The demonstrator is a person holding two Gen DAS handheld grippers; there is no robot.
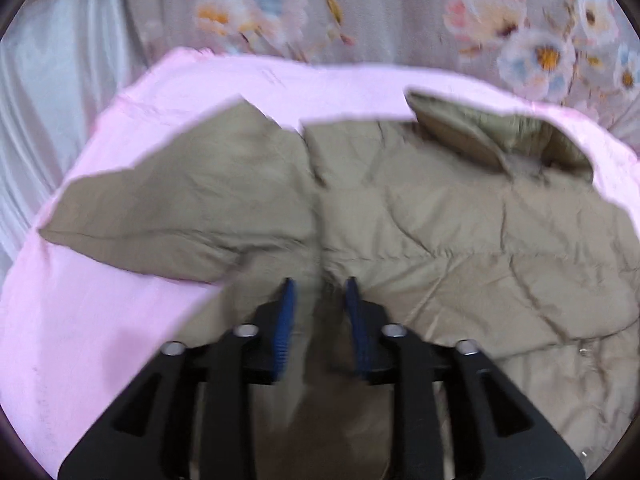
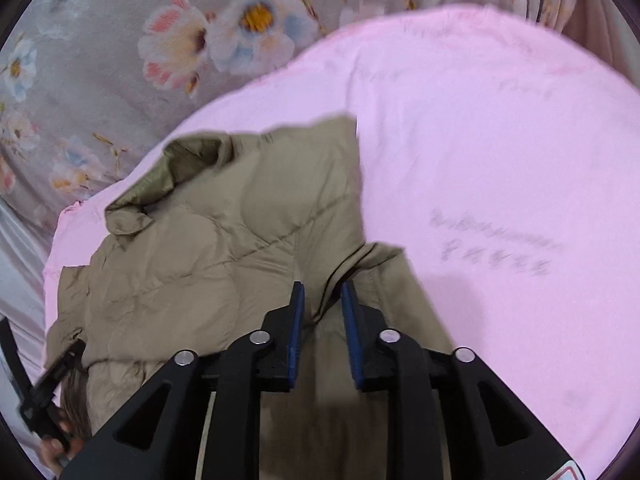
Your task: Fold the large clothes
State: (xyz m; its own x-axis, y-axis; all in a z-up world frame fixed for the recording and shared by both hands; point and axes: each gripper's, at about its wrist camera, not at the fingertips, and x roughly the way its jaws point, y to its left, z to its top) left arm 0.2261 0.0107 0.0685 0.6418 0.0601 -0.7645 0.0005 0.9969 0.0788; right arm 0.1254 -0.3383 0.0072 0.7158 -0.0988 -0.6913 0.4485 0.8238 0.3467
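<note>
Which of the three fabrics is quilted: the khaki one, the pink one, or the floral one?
The khaki padded jacket: stitched seams cross its surface. The pink sheet under it and the grey floral cloth beyond look flat and unstitched.

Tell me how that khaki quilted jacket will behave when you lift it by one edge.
The khaki quilted jacket will probably flop and drape, since it already lies creased on the pink sheet. Its puffy quilted panels suggest it is light for its bulk. The smooth shell may slip between the fingers.
</note>
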